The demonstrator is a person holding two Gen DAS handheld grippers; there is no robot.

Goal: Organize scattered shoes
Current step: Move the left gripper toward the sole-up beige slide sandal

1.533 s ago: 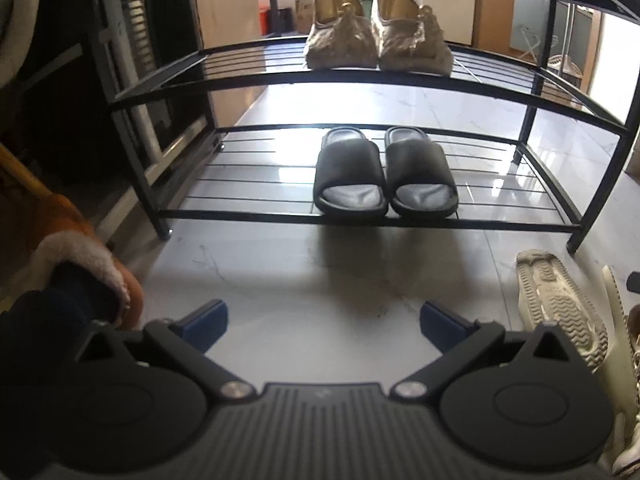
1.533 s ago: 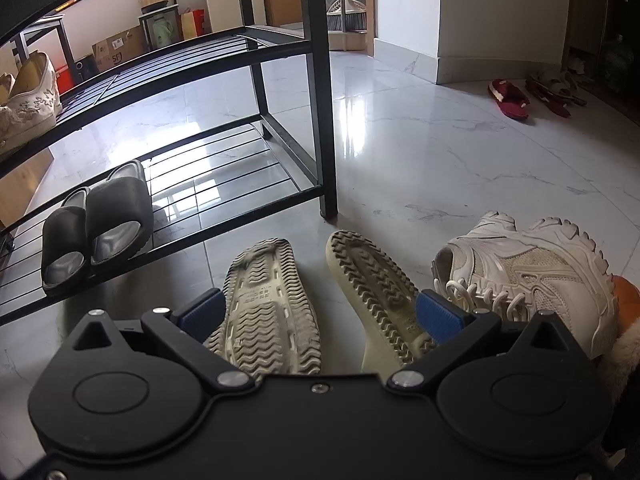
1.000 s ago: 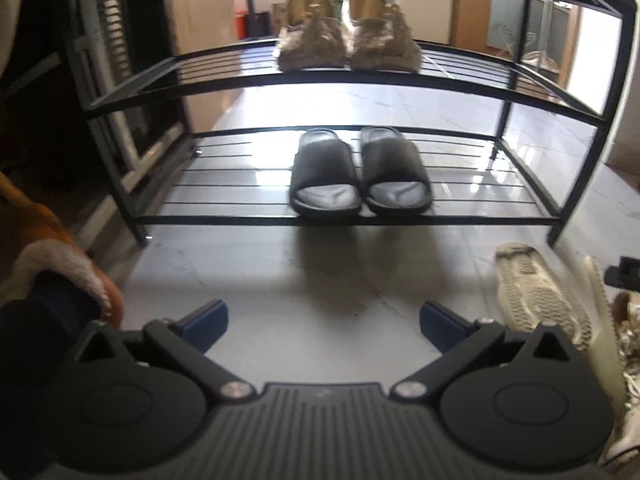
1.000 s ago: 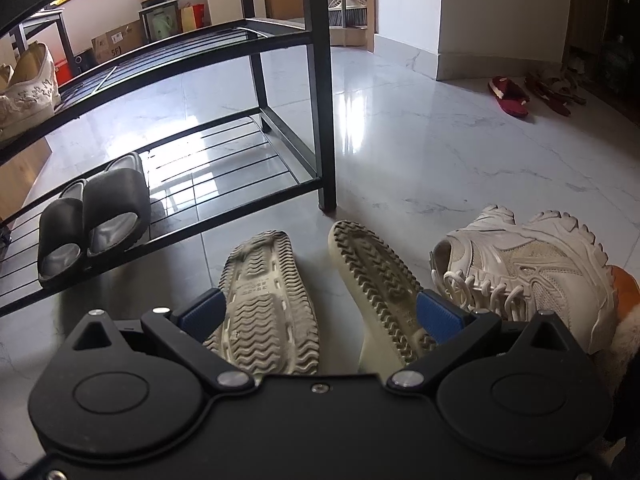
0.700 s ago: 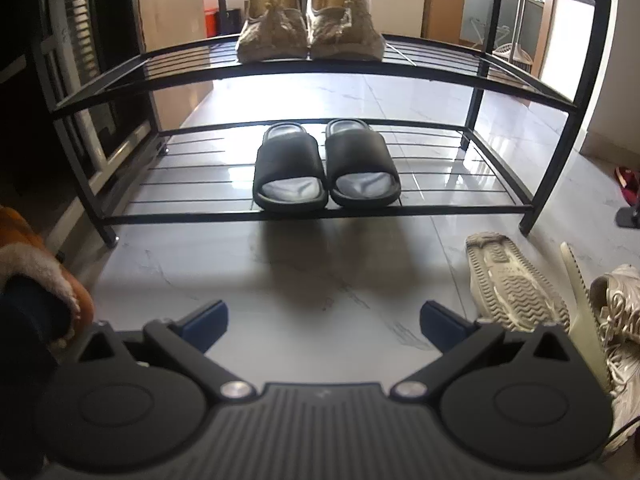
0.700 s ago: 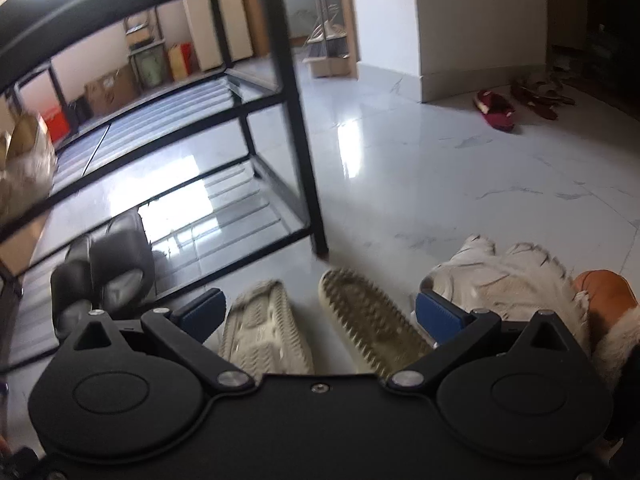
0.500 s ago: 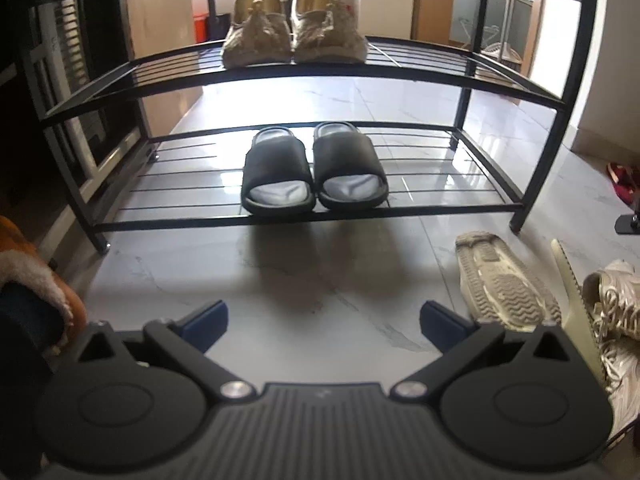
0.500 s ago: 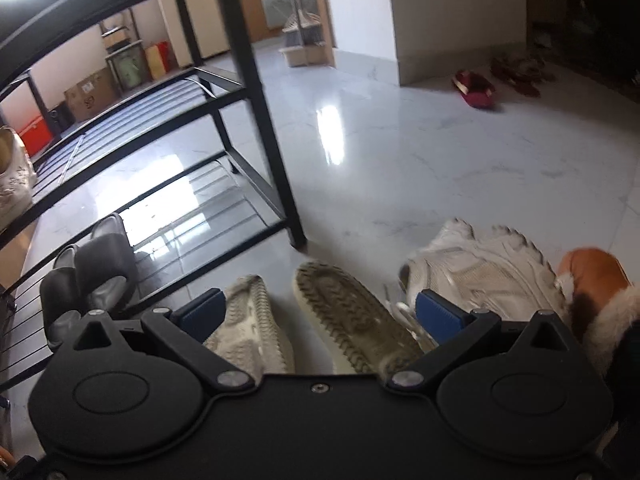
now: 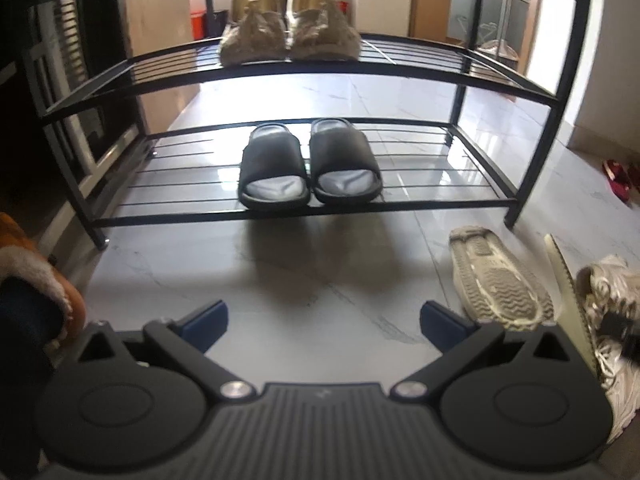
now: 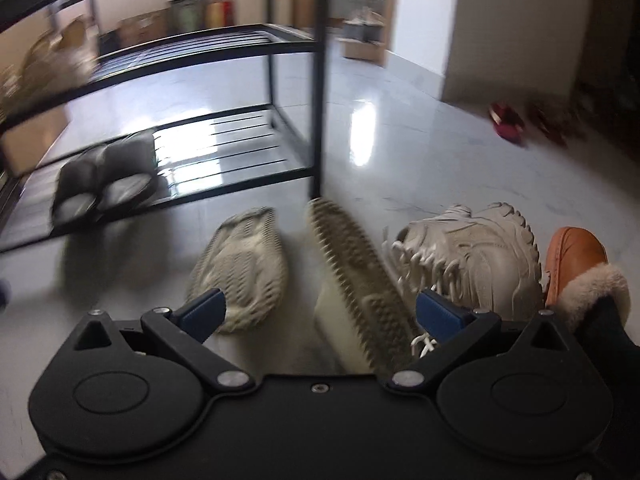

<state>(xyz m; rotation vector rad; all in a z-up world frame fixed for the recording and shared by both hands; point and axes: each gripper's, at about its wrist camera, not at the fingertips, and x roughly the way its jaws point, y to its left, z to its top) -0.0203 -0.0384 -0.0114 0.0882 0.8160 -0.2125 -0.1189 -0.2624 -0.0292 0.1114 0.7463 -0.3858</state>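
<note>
A black metal shoe rack (image 9: 304,212) stands ahead, with black slides (image 9: 308,162) on its lower shelf and beige shoes (image 9: 288,38) above. On the floor lie an overturned grey shoe (image 10: 240,268) showing its sole, a cream shoe (image 10: 360,292) on its side, and a chunky beige sneaker (image 10: 472,256). They also show at the right in the left wrist view, the grey sole (image 9: 496,280) nearest. My right gripper (image 10: 320,310) is open just above them. My left gripper (image 9: 322,320) is open and empty over bare floor.
Red shoes (image 10: 508,122) lie farther off on the marble floor near a wall corner. The person's brown fur-lined boot (image 10: 576,264) is at the right; the other boot (image 9: 36,280) is at the left. The rack's front right post (image 10: 320,80) stands just beyond the floor shoes.
The left gripper has backed away and swung right, bringing the floor shoes into view. The right gripper has drawn back and turned, blurring its view. Both stay open.
</note>
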